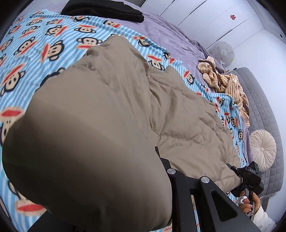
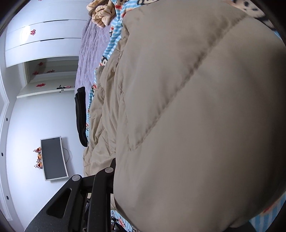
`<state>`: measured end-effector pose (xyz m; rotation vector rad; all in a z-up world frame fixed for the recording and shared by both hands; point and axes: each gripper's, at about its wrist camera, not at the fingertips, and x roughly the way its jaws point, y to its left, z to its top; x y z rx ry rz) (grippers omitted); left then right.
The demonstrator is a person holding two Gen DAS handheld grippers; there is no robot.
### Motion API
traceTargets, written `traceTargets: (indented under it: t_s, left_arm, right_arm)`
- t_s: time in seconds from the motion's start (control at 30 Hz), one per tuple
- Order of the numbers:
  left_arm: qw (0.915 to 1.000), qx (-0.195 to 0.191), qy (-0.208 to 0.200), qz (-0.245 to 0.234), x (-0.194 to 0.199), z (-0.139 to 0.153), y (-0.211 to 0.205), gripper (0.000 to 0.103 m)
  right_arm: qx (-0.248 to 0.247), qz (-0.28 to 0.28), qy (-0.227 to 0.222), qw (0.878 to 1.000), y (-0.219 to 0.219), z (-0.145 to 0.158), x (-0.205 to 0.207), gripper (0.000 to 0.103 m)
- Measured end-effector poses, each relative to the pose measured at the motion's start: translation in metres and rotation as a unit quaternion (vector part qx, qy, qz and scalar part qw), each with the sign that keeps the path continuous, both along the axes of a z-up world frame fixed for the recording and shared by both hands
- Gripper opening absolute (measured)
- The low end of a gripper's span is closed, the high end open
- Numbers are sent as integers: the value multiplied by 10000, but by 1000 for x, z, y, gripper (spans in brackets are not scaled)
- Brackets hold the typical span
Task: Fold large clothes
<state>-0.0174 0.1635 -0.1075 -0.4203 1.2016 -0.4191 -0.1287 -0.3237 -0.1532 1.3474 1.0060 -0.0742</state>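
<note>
A tan quilted puffer coat [image 1: 135,100] lies across a blue striped monkey-print blanket [image 1: 44,44] on the bed. My left gripper [image 1: 158,151] is shut on the tan puffer coat; a puffed fold hides one finger and fills the lower left of the left wrist view. My right gripper [image 2: 114,162] is shut on the same coat [image 2: 196,107], whose bulge covers the right side of the right wrist view. The right gripper also shows in the left wrist view [image 1: 232,168], holding the coat's far edge.
A crumpled beige striped garment [image 1: 227,82] lies on the lilac bedspread [image 1: 169,35]. A folded black garment [image 1: 103,9] sits at the blanket's far end. A round cushion [image 1: 262,149] rests on a grey quilted bench [image 1: 264,107]. White wardrobes and a wall monitor [image 2: 52,158] stand behind.
</note>
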Motion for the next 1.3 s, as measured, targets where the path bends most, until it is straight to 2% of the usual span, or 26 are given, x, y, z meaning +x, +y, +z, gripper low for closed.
traceTargets:
  t_s: [0.13, 0.17, 0.23, 0.27, 0.3, 0.37, 0.4, 0.53, 0.6, 0.73, 0.83, 0.97, 1.03, 1.07, 1.17, 1.2, 1.3]
  left_arm:
    - [9991, 235, 351, 98, -38, -18, 7, 20]
    - [9983, 300, 471, 178, -46, -23, 9, 24]
    - [9958, 550, 620, 392, -57, -28, 14, 41]
    - [9936, 756, 644, 539, -61, -28, 20, 57]
    - [9910, 930, 659, 708, -66, -25, 26, 62]
    - [9874, 1055, 696, 956, -73, -17, 44, 62]
    - [9849, 1187, 653, 1081, -76, -12, 51, 62]
    - [9688, 1889, 445, 1540, -79, 2, 76, 62]
    - [9672, 1954, 513, 1543, -77, -9, 81, 62]
    - [9600, 2378, 690, 1305, -72, -35, 71, 62]
    - [9550, 2638, 608, 1212, -74, -32, 67, 62]
    - [9497, 2784, 717, 1240, -75, -19, 65, 62]
    - [9505, 2740, 782, 1237, -76, -10, 62, 62]
    - [9539, 2644, 826, 1154, -77, -6, 59, 62]
    - [9595, 2524, 921, 843, -83, 7, 43, 62]
    - [9603, 2526, 908, 755, -86, 11, 38, 62]
    - [9634, 2498, 829, 504, -98, 26, 20, 62]
  right_arm:
    - [201, 125, 122, 9996, 5, -5, -27, 27]
    - [240, 153, 127, 9995, 5, -6, -32, 27]
    - [296, 215, 149, 9992, 4, -8, -32, 27]
    - [308, 247, 154, 9991, 7, -12, -34, 27]
    - [329, 267, 166, 9990, 5, -16, -35, 28]
    - [409, 265, 224, 9986, 0, -21, -36, 32]
    - [387, 311, 268, 9984, -1, -18, -40, 38]
    - [-74, 600, 400, 9974, -9, 2, -40, 44]
    - [-208, 557, 504, 9970, -15, 5, -43, 44]
    - [-234, 203, 861, 9958, -23, -1, -54, 45]
    - [-547, 66, 1140, 9920, -29, 4, -59, 45]
    - [-982, -185, 1477, 9840, -34, 19, -69, 47]
    - [-1097, -334, 1626, 9800, -41, 27, -76, 49]
    - [-1147, -337, 1647, 9791, -45, 32, -79, 49]
    - [-1343, -113, 1636, 9773, -42, 47, -82, 49]
    - [-1420, -21, 1619, 9765, -45, 47, -93, 50]
    - [-1530, 222, 1509, 9764, -38, 63, -93, 53]
